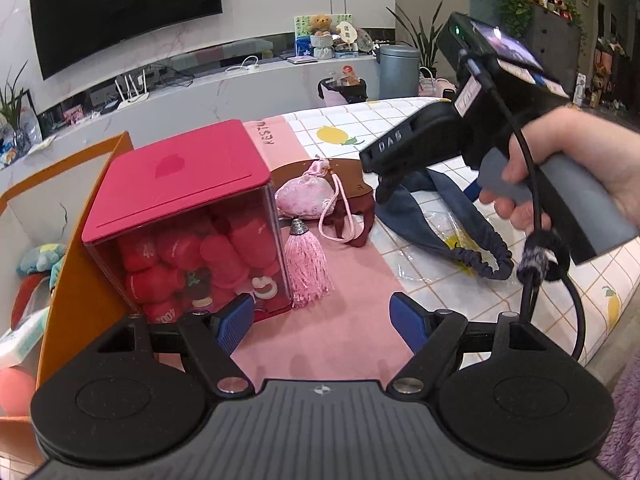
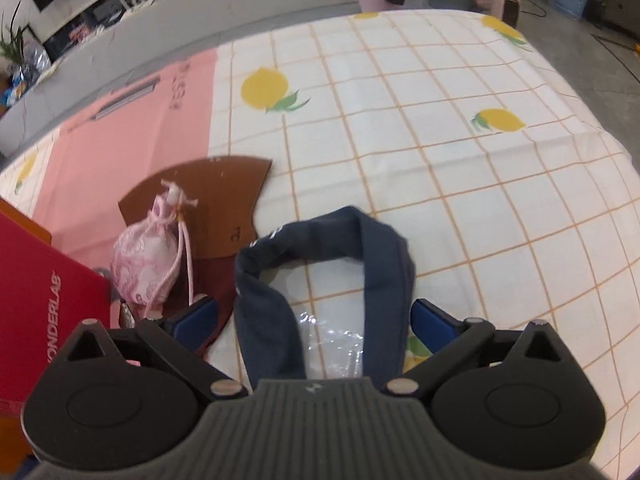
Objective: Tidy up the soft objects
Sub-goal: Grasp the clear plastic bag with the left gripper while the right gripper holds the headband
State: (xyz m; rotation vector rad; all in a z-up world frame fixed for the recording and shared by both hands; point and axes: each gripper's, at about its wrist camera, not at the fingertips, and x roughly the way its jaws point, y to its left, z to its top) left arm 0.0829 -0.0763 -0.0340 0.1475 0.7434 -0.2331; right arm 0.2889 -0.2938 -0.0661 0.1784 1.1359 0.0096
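Observation:
A navy blue fabric headband (image 2: 360, 264) lies on the lemon-print cloth, over a clear plastic wrapper (image 2: 336, 340). It also shows in the left wrist view (image 1: 448, 208). My right gripper (image 2: 314, 318) is open just above it, fingers straddling both bands. A pink satin pouch (image 1: 304, 198) with a cord and a pink tassel (image 1: 306, 268) lies on a brown leather piece (image 2: 212, 200). My left gripper (image 1: 322, 320) is open and empty over the pink mat.
A clear box with a red lid (image 1: 180, 208), full of red soft items, stands left of the pouch. An orange-edged bin (image 1: 76, 216) with soft toys sits further left. The table (image 2: 480, 160) drops off at the right.

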